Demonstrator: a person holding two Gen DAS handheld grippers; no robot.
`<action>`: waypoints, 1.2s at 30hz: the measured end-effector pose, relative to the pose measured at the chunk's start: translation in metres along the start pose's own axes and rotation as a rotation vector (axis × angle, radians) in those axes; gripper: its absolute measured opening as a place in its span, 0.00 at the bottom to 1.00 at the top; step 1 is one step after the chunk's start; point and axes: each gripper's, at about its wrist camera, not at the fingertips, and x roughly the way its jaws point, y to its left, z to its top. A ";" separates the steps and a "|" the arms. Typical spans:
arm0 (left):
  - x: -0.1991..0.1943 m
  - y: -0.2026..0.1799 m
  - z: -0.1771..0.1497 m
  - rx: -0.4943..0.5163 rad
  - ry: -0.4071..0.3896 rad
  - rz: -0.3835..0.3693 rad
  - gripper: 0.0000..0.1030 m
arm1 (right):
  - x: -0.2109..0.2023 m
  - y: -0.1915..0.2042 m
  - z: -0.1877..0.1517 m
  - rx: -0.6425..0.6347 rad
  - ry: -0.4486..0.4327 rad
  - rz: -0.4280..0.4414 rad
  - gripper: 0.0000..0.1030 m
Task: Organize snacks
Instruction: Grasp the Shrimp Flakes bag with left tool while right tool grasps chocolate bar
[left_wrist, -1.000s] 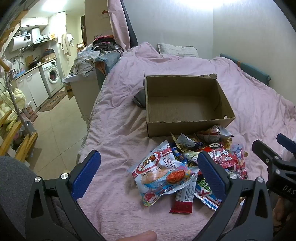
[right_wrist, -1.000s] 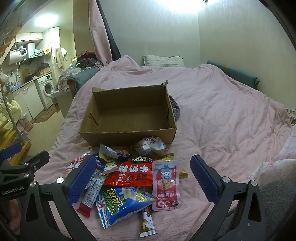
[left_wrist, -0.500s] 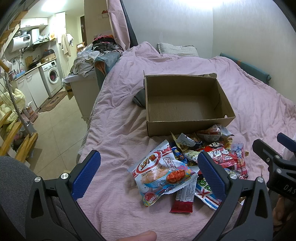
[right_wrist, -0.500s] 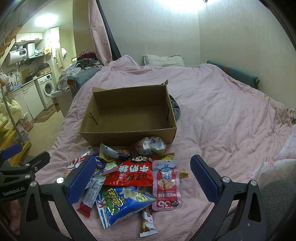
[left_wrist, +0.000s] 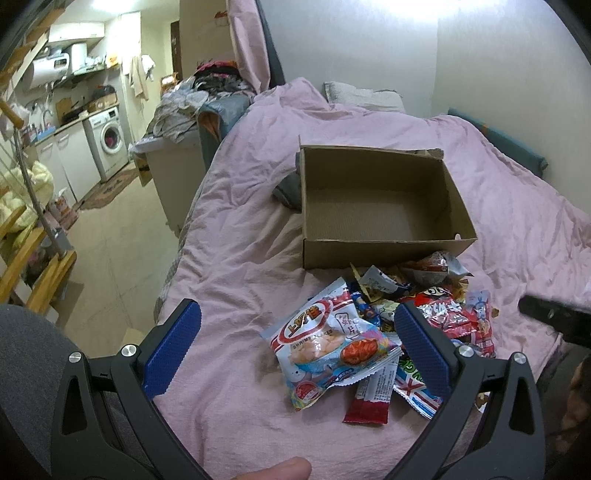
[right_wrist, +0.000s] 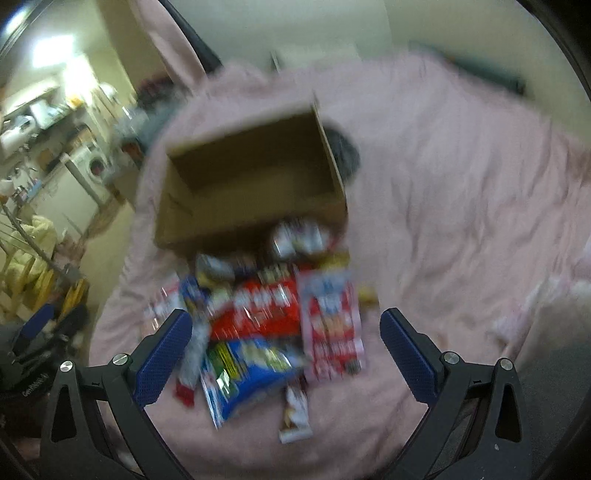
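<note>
An empty open cardboard box (left_wrist: 376, 206) sits on the pink bed cover; it also shows in the blurred right wrist view (right_wrist: 255, 181). A heap of snack packets lies in front of it: a white shrimp-cracker bag (left_wrist: 328, 343), a red bag (right_wrist: 258, 310), a blue chips bag (right_wrist: 247, 373), a red-and-white pouch (right_wrist: 332, 321) and small bars. My left gripper (left_wrist: 295, 347) is open and empty, just short of the shrimp-cracker bag. My right gripper (right_wrist: 286, 350) is open and empty, above the near packets.
The pink bed cover (left_wrist: 240, 258) ends at the left, with floor (left_wrist: 110, 258), a washing machine (left_wrist: 109, 142) and a wooden rack (left_wrist: 33, 273) beyond. A dark cushion (left_wrist: 288, 188) lies behind the box. A wall (left_wrist: 480, 55) closes the far side.
My right gripper has swung forward and tilted toward the snack heap, blurring its view. In the left view it has drawn off to the right edge. My left gripper has barely moved.
</note>
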 end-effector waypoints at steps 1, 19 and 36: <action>0.000 0.005 0.002 -0.016 0.005 -0.008 1.00 | 0.011 -0.009 0.000 0.023 0.073 -0.003 1.00; 0.017 0.029 0.003 -0.105 0.102 0.035 1.00 | 0.081 0.017 -0.047 -0.188 0.500 -0.043 0.18; 0.108 0.063 -0.003 -0.396 0.534 -0.058 1.00 | 0.009 0.021 0.022 -0.084 0.111 0.251 0.18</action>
